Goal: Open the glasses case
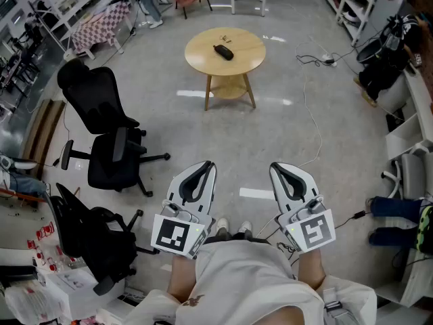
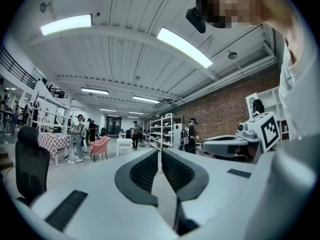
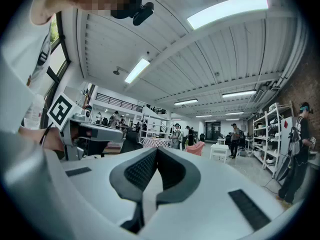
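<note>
Left tongs [image 1: 208, 166] and right tongs [image 1: 275, 167] are pressed together, empty; the distant glasses case [image 1: 224, 51] is judged light, rigid, best pinched at its seam.

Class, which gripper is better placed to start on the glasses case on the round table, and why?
Left, only marginally: the glasses case lies more nearly ahead of the left gripper than the right gripper. Both are shut, empty and far from the table.
</note>
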Tool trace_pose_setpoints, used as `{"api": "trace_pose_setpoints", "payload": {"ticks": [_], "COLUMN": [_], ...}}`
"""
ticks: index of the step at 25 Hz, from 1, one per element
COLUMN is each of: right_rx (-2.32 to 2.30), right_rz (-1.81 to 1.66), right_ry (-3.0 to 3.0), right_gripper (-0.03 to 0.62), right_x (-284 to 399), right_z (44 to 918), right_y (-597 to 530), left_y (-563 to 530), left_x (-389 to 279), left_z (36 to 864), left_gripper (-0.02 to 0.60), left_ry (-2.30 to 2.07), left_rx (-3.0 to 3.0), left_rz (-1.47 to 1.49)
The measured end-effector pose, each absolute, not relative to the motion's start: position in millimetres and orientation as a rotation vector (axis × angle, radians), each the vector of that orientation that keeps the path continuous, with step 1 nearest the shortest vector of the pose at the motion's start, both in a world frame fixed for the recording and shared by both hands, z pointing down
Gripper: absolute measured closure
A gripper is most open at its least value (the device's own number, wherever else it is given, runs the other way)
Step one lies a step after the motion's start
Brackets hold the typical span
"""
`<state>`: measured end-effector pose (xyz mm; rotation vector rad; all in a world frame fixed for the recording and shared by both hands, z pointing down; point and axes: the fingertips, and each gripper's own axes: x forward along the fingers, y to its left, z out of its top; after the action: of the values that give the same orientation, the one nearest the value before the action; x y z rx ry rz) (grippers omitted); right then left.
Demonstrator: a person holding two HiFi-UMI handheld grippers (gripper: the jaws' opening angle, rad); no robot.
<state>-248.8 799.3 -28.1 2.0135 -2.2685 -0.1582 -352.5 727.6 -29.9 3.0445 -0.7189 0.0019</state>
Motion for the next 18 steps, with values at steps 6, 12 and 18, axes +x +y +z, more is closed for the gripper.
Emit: {"api": "trace_pose_setpoints", "payload": {"ticks": [6,12,18], "right_rx": [2.034,1.994,1.991], "right_rz": [-0.138,-0.14,-0.13], "right_ry": [-2.324,-2.317,-2.286], "right_gripper": [0.572,0.572,0.572], "right_x": [-250.7,-259.9,-258.1], "right_z": [-36.1,-28.4,-22.5], "right_y": [801.6,789.2,761.9], "left_y": [740.0,731.2,704.5], "left_x": [-349.1,-357.4,-350.0], "left_z": [-30.4,-24.6,-22.0], "left_gripper": [0.543,0.549,0.553], "left_ry": [-0.731,-0.741,-0.7], "left_rx": [3.041,3.038,3.057], "left_rz": [0.003,0.024,0.013]}}
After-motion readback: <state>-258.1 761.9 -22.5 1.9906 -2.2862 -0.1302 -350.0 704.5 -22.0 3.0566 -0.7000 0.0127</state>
